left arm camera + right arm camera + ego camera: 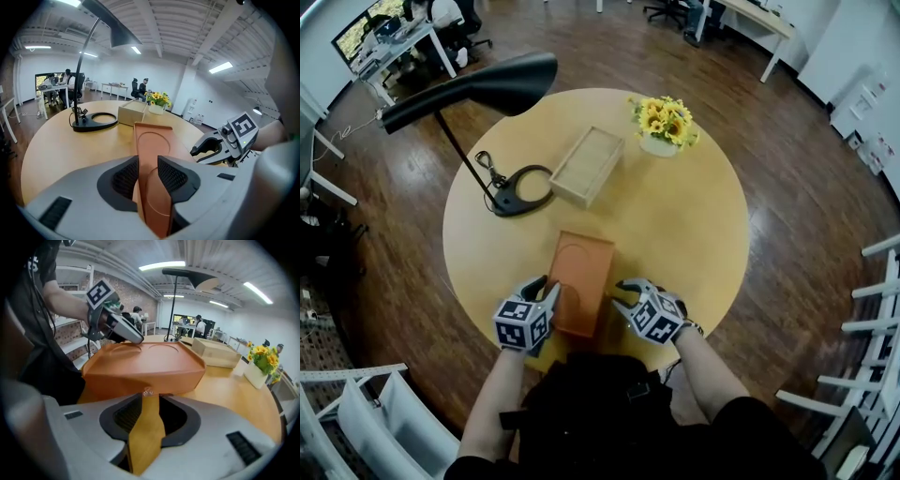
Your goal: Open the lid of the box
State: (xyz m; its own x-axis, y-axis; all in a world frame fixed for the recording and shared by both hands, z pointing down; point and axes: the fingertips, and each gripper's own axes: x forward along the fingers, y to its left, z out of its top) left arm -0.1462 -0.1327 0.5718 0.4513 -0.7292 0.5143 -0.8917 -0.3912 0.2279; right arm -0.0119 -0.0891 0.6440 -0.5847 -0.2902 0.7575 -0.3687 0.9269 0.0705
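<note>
An orange box (586, 267) with its lid on lies near the front of the round wooden table (694, 225). My left gripper (550, 288) is at the box's left edge, its jaws apart astride that edge; in the left gripper view the orange box (154, 138) fills the gap of the left gripper (147, 164). My right gripper (623, 292) points at the box's right side. In the right gripper view the box (145, 362) stands just past the tips of the right gripper (150, 399), with only table surface showing in the gap. Neither gripper holds anything.
A black desk lamp (478, 84) with a ring base (523, 192) stands at the back left. A pale wooden box (589, 164) lies behind the orange one. A pot of yellow flowers (664, 122) sits at the back right. White chairs stand around the table.
</note>
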